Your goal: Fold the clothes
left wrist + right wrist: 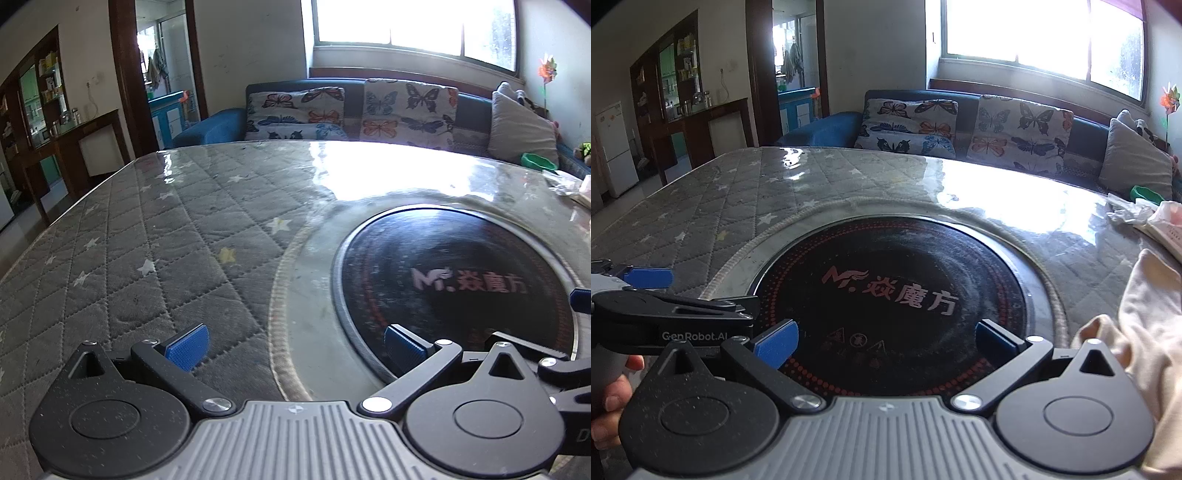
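The garment (1145,332) is a pale cream cloth lying bunched at the right edge of the counter (738,206), just beside the right claw (882,343). Only part of it shows in the right wrist view; it does not appear in the left wrist view. It looks thin and soft — expect it to be light, limp, and prone to sag or slide on the glossy clear cover over the quilted cloth. Its hems and corners are hidden in the folds, so the best hold is judged to be a raised ridge of fabric nearest the claw, pinched through 1 layer if possible.

The right claw is spread wide and holds nothing. Its 2 blue pads hang over the black round cooktop (886,295) set into the middle of the counter; the garment lies near its right linkage, though contact cannot be confirmed.

The left claw (295,345) is likewise spread wide and empty — 1 pad over the quilted cloth, the other over the cooktop rim.
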A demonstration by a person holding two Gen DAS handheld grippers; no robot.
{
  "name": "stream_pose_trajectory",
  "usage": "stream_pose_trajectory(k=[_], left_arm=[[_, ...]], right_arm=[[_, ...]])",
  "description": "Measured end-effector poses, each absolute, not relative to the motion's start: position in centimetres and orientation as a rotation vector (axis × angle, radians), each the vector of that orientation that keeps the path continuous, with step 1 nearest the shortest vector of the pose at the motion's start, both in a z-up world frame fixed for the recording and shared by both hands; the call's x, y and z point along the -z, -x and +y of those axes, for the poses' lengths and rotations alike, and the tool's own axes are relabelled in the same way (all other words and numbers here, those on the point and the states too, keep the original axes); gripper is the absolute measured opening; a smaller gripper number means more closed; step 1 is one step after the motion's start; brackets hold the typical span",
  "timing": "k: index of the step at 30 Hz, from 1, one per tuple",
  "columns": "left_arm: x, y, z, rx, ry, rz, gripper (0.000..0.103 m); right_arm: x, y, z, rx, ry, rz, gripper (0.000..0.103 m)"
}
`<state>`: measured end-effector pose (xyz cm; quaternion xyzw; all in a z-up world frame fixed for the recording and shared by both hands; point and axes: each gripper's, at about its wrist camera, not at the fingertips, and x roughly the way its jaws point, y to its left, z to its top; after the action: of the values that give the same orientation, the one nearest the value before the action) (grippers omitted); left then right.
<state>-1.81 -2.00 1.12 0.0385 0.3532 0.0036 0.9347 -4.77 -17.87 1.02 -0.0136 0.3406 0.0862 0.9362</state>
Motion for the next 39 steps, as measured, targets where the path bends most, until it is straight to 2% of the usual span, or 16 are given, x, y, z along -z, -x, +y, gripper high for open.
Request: stream_pose_trajectory(k=[28,39], left_arm=[[-4.4,10.6,-10.0,0.3,-0.125,0.746,0.103],[-5.2,11.9,-13.1,0.411,-0.157,0.754,0.103]], right_arm=[[-6.0,19.9,-25.8,-0.138,0.02,0.667,0.098],[-6.3,23.5,-29.4,-0.032,-0.006,0.69,0.087]])
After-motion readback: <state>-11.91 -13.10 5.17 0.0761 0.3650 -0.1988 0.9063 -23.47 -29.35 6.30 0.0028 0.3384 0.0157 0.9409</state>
